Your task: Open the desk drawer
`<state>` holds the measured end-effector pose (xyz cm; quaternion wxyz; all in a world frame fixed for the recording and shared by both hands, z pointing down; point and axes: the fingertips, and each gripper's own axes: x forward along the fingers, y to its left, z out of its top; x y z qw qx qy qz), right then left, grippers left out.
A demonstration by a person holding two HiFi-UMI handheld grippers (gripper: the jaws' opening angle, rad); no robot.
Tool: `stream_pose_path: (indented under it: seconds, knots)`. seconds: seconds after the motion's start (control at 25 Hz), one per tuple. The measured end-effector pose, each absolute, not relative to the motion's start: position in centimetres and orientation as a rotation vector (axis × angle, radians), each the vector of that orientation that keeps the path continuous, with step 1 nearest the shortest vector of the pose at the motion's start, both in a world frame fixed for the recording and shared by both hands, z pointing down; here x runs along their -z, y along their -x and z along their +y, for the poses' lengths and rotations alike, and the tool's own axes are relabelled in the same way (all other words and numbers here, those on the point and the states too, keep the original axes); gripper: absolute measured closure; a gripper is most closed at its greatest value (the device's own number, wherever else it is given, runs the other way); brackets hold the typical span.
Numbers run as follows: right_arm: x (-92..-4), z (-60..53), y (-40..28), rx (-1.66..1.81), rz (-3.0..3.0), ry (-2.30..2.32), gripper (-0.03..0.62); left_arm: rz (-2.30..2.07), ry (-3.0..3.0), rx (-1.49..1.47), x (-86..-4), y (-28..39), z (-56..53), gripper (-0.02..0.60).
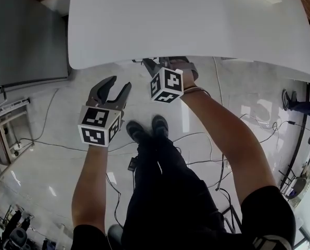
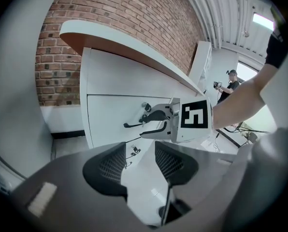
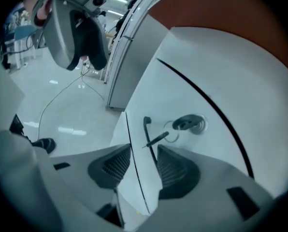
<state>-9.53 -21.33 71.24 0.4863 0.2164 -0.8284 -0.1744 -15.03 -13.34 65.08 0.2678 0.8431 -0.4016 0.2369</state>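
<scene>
Under the white desktop [image 1: 196, 20], the drawer [image 2: 110, 117] shows a flat white front, thin dark handle [image 3: 147, 132] and keyed lock [image 3: 188, 123]. Your right gripper [image 3: 144, 150] gapes around that handle, seemingly not pinching it; your left gripper [image 2: 140, 150] hangs open, empty, farther from the desktop.

The person wears black short sleeves [image 1: 269, 210], black trousers [image 1: 168, 191], dark shoes [image 1: 136, 131].

- Bright, even light is filling the room, and the glossy floor [image 1: 251, 111] is throwing back pale glare patches at the right.
- The white desk top [image 1: 186, 20] is looking nearly washed out.
- Every view is bending hard at its edges; dark vignetting is ringing both gripper views.
- The right gripper view is showing bluish and soft.
</scene>
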Motion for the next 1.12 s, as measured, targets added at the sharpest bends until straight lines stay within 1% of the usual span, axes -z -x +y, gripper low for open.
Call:
stream_pose_path:
  seconds: [0.04,0.2,0.32,0.6,0.88,1.12]
  knots:
    - [-71.4,-21.4,9.4,0.46,-1.992,-0.517,0.424,-1.087,-2.273,-0.634,-65.1,14.8,-13.3,0.4]
    - [-71.3,-22.3,9.2,0.514,-1.932,-0.531,0.518,-1.113,-2.257,-0.62,-65.9,14.6,-13.2,0.4]
    - [-71.1,-22.4,9.2,0.516,-1.918,-0.54,0.543,-1.148,-2.222,-0.596,-66.7,14.9,-12.9,0.4]
    - [-70.7,-21.0,9.3,0.491,-1.965,-0.542,0.551,-1.204,-2.181,-0.593,-67.2,15.8,-11.7,0.4]
    - [-70.4,-18.1,9.1,0.432,-2.016,-0.548,0.556,-1.296,-2.188,-0.555,-65.4,17.9,-12.2,0.399]
    - [-70.2,-16.0,8.8,0.393,-2.042,-0.535,0.556,-1.376,-2.189,-0.558,-64.6,19.7,-13.5,0.365]
